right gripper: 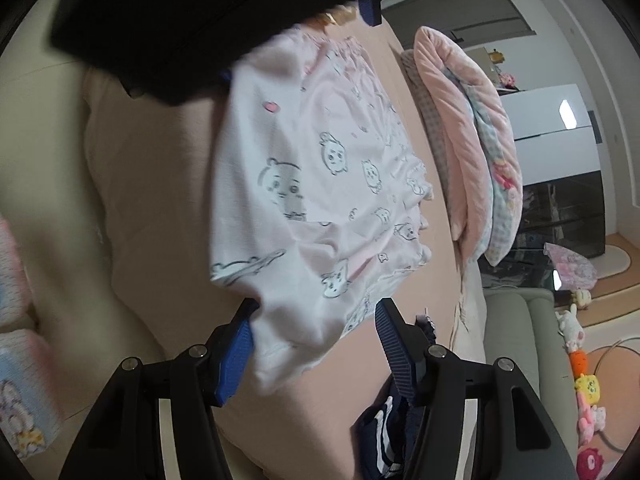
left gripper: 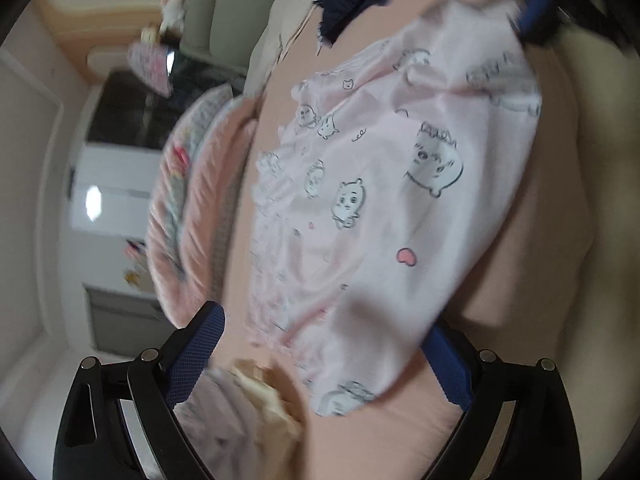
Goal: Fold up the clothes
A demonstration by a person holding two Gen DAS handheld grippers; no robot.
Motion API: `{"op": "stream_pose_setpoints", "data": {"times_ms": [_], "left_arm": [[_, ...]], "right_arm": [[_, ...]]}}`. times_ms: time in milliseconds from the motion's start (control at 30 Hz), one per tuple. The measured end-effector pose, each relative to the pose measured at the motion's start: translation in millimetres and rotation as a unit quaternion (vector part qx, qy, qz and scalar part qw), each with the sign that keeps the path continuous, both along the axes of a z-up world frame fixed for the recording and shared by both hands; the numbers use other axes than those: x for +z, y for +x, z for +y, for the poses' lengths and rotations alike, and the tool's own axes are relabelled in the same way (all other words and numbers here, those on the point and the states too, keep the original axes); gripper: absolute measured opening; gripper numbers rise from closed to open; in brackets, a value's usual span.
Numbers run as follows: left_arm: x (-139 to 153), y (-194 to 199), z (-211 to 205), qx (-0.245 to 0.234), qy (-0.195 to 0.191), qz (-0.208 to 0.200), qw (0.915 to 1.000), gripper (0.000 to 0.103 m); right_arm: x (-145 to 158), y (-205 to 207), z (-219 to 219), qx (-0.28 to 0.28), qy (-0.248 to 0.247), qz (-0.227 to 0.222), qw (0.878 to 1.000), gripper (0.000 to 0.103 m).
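A pale pink garment (left gripper: 372, 208) printed with cartoon animals lies spread on the peach bed sheet (left gripper: 532, 300). My left gripper (left gripper: 324, 322) is open at the garment's near edge. The cloth lies between the jaws and drapes over the right blue pad (left gripper: 448, 364). My right gripper (right gripper: 318, 304) is open at the opposite end of the same garment (right gripper: 320, 184). A corner of the cloth hangs between its jaws, against the left pad (right gripper: 236, 356). Each gripper shows as a dark shape at the top of the other's view.
A dark navy garment (right gripper: 384, 432) lies on the sheet beside my right gripper. A folded pink quilt (right gripper: 464, 140) lines the bed's edge, with a dark cabinet (right gripper: 560, 208) beyond. Plush toys (right gripper: 584, 384) are on the floor. A lilac and beige cloth (left gripper: 256, 400) sits by my left gripper.
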State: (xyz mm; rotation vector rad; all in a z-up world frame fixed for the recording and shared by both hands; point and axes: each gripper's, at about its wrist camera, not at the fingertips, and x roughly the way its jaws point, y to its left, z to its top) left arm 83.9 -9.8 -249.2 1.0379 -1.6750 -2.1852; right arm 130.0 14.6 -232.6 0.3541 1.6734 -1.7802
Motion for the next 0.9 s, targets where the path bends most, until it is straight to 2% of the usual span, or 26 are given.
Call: {"op": "stream_pose_setpoints", "data": {"times_ms": [33,200,300,467,700,900], "left_arm": [[-3.7,-2.0,-1.5,-0.006,-0.022,0.003,0.9997,0.096],[0.1,-9.7,-10.7,0.009,-0.011,-0.006,0.9999,0.096],[6.8,-7.4,-13.8,0.019,0.012,-0.011,0.9997,0.096],[-7.3,-4.6,-17.4,0.011,-0.040,0.001,0.9992,0.096],[0.7,-8.2,-26.7,0.036,-0.032,0.011,0.9988,0.096],[3.7,-11.9,-33.1,0.048,-0.022,0.012,0.9985,0.096]], "right_arm": [[-1.2,-2.8,-2.7,0.000,-0.002,0.010,1.000,0.060],[-8.5,-9.1,-14.6,-0.006,-0.001,0.029,1.000,0.060],[-7.2,-5.6,-11.6,0.003,-0.004,0.029,1.000,0.060],[-15.3,-13.8,-9.4,-0.011,0.000,0.055,0.998,0.060],[-19.3,-15.3,-2.2,-0.006,0.013,0.094,0.995,0.060],[-21.7,-5.9,12.3,-0.002,0.021,0.083,0.996,0.060]]}}
